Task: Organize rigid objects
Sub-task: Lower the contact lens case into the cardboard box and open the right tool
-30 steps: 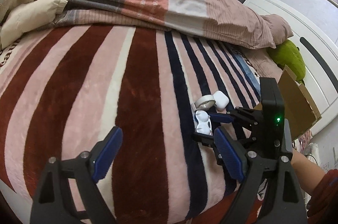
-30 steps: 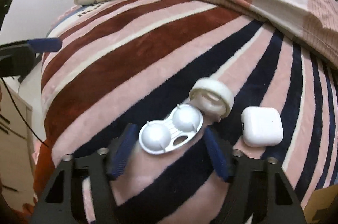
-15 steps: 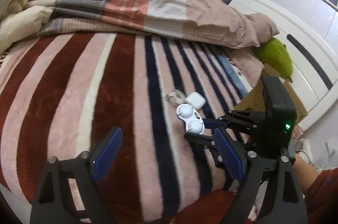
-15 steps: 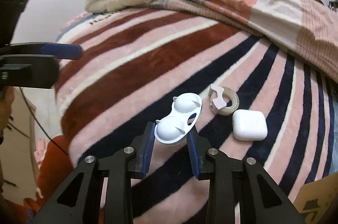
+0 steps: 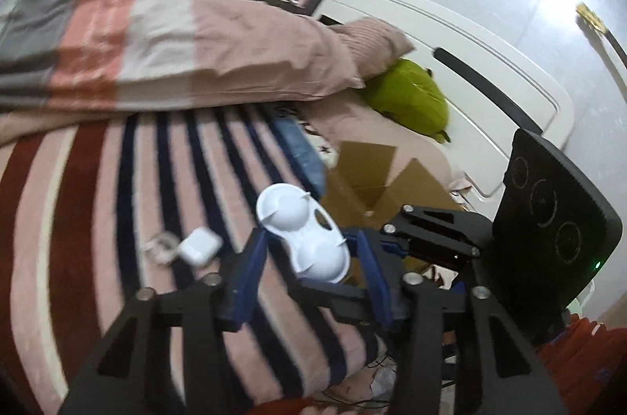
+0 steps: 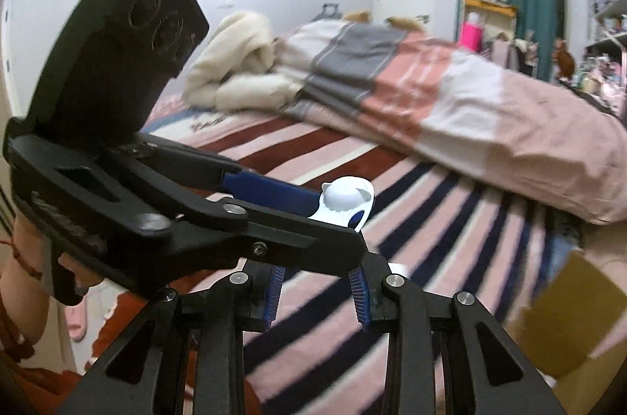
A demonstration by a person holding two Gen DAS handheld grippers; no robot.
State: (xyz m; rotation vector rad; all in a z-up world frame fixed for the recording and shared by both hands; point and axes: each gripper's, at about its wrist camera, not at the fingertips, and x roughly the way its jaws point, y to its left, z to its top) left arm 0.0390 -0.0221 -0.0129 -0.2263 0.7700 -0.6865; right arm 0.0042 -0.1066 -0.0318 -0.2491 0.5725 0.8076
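A white twin-cup lens case [image 5: 301, 238] hangs in the air above the striped blanket [image 5: 117, 219]. My right gripper [image 5: 333, 258] comes in from the right and is shut on it. My left gripper [image 5: 310, 250] is closing, its blue pads on either side of the case and touching it. In the right wrist view the left gripper [image 6: 339, 219] crosses from the left with the lens case [image 6: 345, 199] at its tip. It hides the tips of the right gripper [image 6: 317, 270]. A white earbud case [image 5: 198, 244] and a tape ring [image 5: 162, 244] lie on the blanket.
An open cardboard box [image 5: 376, 176] sits at the bed's right edge, also seen low right as the box [image 6: 564, 317]. A green plush [image 5: 407, 101] rests by the white headboard [image 5: 470, 62]. A folded duvet [image 5: 176, 50] lies across the back of the bed.
The right gripper shut on the lens case and lifted it off the blanket. The left gripper swung over to it, rose and closed around the case. Both views turned toward the box.
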